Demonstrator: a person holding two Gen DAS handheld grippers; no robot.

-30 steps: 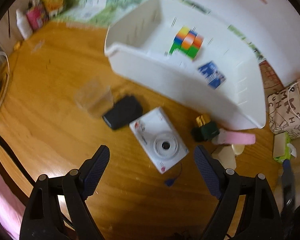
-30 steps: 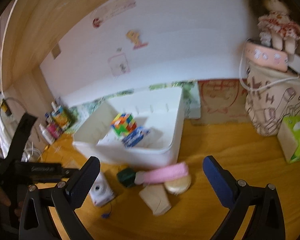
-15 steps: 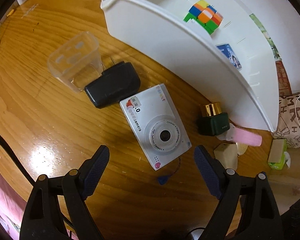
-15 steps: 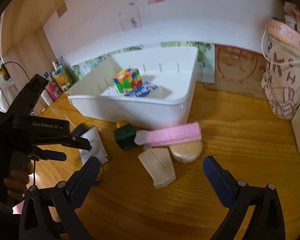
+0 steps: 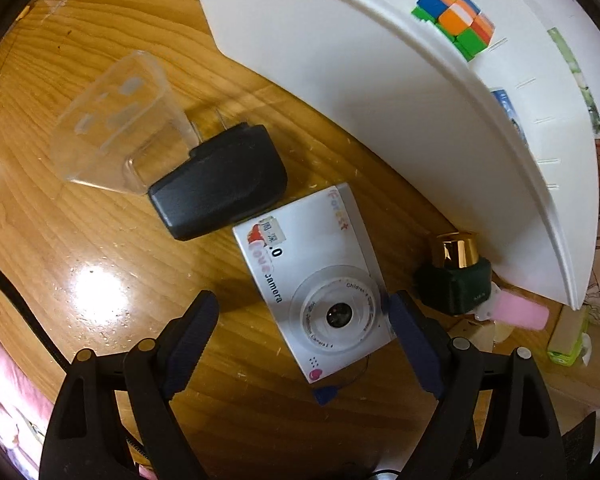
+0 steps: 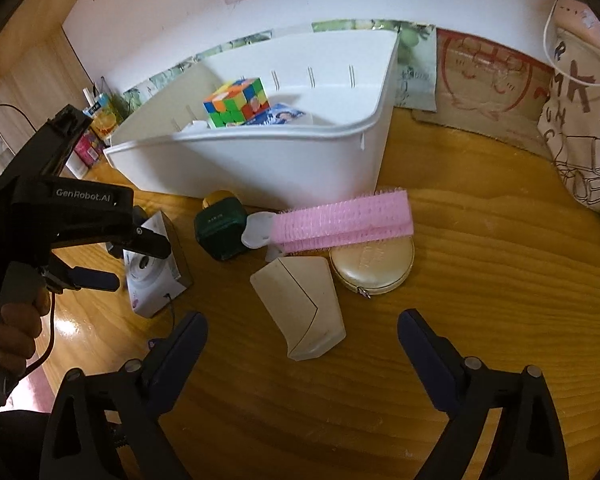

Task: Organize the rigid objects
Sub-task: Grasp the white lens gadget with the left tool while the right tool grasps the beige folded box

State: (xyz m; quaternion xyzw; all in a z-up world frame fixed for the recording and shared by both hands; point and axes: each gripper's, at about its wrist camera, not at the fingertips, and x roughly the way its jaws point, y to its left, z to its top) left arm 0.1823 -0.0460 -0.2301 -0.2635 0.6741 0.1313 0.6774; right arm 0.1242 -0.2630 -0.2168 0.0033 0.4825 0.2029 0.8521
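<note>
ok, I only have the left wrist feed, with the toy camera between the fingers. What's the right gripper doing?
Observer: The right gripper is low over the table. Its jaws are wide but closing, with nothing between the pads yet. A beige folded case lies just ahead of it.
Operator: The pink roller is cut off for me. What's at its far end?
Observer: The pink roller overlaps a round gold case with a zip. I can't tell if it rests on the case. Its white end is against the green bottle.
</note>
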